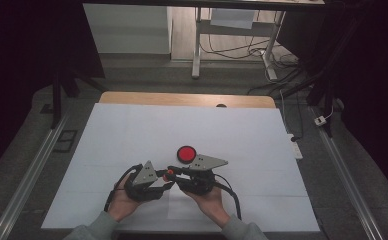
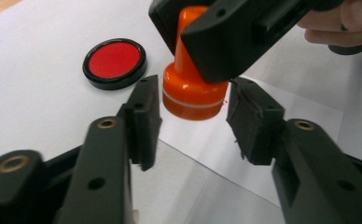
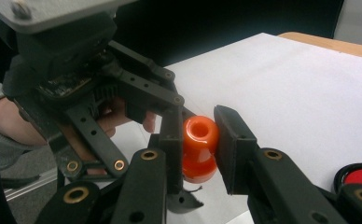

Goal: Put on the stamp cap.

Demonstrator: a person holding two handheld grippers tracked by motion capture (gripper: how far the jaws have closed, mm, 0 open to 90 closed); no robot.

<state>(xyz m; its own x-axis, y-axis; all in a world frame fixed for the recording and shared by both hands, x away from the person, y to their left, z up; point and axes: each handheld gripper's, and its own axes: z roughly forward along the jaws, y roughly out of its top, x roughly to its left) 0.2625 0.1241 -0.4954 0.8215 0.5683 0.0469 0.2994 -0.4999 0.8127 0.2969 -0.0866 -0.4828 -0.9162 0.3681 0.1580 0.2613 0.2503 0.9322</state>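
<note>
Right gripper (image 3: 198, 140) fingers clench orange stamp (image 2: 191, 91) by handle; base on paper sheet (image 2: 226, 154). Left gripper (image 2: 193, 126) fingers released, flanking base, apparently clear. Risk: stamp smears print if lifted crooked; ink pad (image 2: 114, 63) beyond left fingers.

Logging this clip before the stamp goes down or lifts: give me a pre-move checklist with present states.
1. Right gripper clamped on orange plastic stamp's handle: ok.
2. Left gripper clear of the stamp's base, pads apart from it: ok.
3. Stamp upright over white paper sheet: ok.
4. Stamp face touching the sheet: cannot tell.
5. Round black-rimmed red ink pad uncovered, clear of both grippers: ok.
</note>
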